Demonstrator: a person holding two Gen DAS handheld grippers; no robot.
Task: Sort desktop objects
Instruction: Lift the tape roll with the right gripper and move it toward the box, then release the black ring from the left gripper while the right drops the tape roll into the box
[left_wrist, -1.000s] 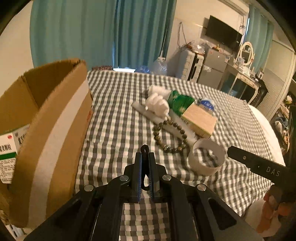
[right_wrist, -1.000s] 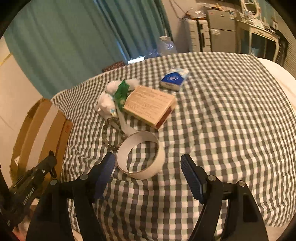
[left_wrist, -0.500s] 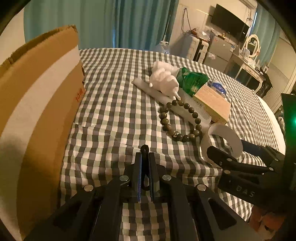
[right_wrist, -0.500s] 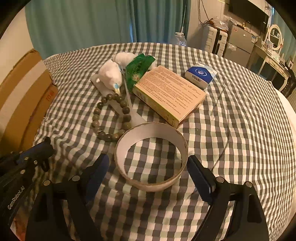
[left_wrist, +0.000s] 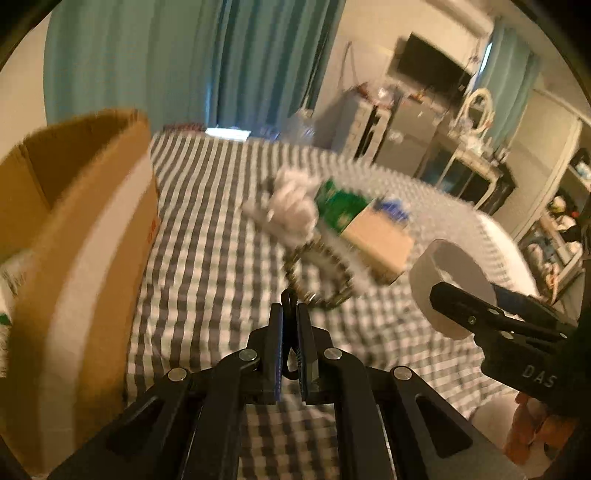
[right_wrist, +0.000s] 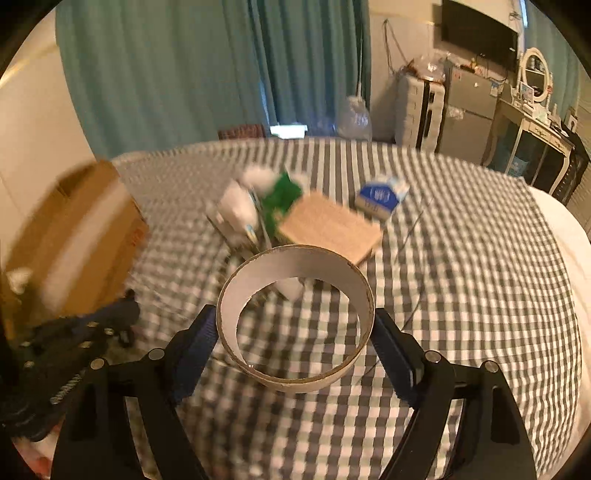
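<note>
— Cardboard, that white ring (right_wrist: 295, 317)?
— Yes: light, thin-walled, easily crushed. Right gripper (right_wrist: 295, 332) jaws pinch its outer sides, lifted above the checked bed (right_wrist: 461, 295). Left gripper (left_wrist: 291, 321) jaws closed, empty.

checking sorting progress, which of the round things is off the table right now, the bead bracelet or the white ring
The white ring: the right hand-held gripper clamps it above the cloth, while the bead bracelet lies flat.

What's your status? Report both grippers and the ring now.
Right gripper shut on cardboard ring, lifted off the checked cloth. Left gripper shut, empty. Cardboard box at left, path open.
</note>
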